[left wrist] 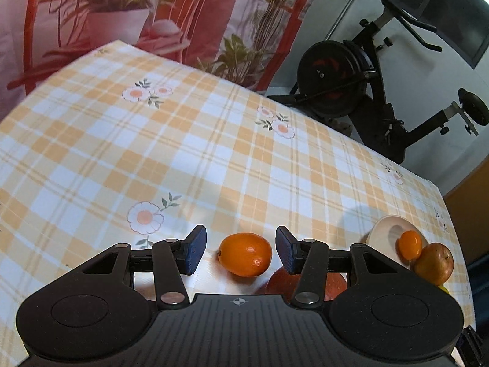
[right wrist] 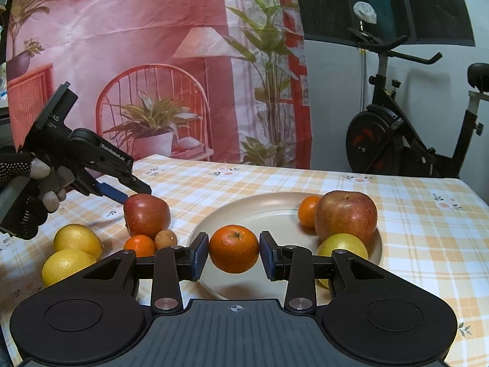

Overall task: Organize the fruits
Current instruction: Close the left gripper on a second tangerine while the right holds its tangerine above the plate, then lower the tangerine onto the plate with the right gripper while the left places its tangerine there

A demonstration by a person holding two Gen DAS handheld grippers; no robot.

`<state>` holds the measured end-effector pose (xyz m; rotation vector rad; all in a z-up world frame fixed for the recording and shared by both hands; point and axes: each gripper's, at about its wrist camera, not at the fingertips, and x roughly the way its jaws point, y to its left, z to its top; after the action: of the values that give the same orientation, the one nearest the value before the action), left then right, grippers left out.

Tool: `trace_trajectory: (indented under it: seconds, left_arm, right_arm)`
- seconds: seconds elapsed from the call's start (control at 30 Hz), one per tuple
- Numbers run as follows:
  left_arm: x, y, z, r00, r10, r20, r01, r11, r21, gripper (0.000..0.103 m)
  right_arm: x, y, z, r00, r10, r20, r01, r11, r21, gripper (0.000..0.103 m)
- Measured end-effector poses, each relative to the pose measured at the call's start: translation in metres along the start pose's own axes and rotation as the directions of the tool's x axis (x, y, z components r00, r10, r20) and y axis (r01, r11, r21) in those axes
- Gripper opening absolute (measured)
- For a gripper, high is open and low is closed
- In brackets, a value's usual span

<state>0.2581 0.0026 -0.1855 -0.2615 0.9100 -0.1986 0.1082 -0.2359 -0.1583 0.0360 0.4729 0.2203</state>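
Fruits: scattered on and beside the plate (right wrist: 232, 205), some on the bench (right wrist: 412, 214) cloth left of it.
Room: printed backdrop (right wrist: 152, 61) of a red interior with potted plants behind the plate; black exercise bike (right wrist: 397, 134) right of that.
Bench: orange-and-white checked cloth with small flowers.
Plate: beige, holding an apple (right wrist: 345, 214), a small orange and a yellow fruit at its right rim.
Left gripper (right wrist: 122, 194): marked "GenRobot.AI", left of the plate above a red apple (right wrist: 146, 217); jaws spread, a kumquat (left wrist: 245, 254) between them untouched.
Right gripper (right wrist: 233, 255): jaws pinching a mandarin (right wrist: 233, 249) over the plate's near rim.
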Motion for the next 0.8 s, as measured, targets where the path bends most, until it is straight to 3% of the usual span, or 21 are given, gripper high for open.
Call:
trace_trajectory:
  seconds: [0.27,0.4,0.47,0.8]
  left_arm:
    - [0.016,-0.003,-0.002,0.999,0.020,-0.038,-0.020,1.000,0.001,0.053]
    - [0.019,-0.004,-0.002,0.999,0.024,-0.028,-0.024,1.000,0.002,0.051]
    - [0.020,-0.004,-0.001,1.000,0.009,-0.024,-0.009,1.000,-0.005,0.044]
    - [0.002,-0.006,0.002,0.999,0.022,0.036,-0.022,1.000,0.001,0.044]
  right_arm:
    - [0.000,0.000,-0.001,1.000,-0.001,-0.003,0.001,1.000,0.004,0.034]
    - [0.000,0.001,-0.001,1.000,-0.001,-0.006,0.001,1.000,0.002,0.034]
    - [0.000,0.001,-0.001,1.000,-0.002,-0.007,0.002,1.000,0.000,0.034]
    - [0.000,0.001,-0.002,1.000,-0.002,-0.005,0.002,1.000,0.000,0.034]
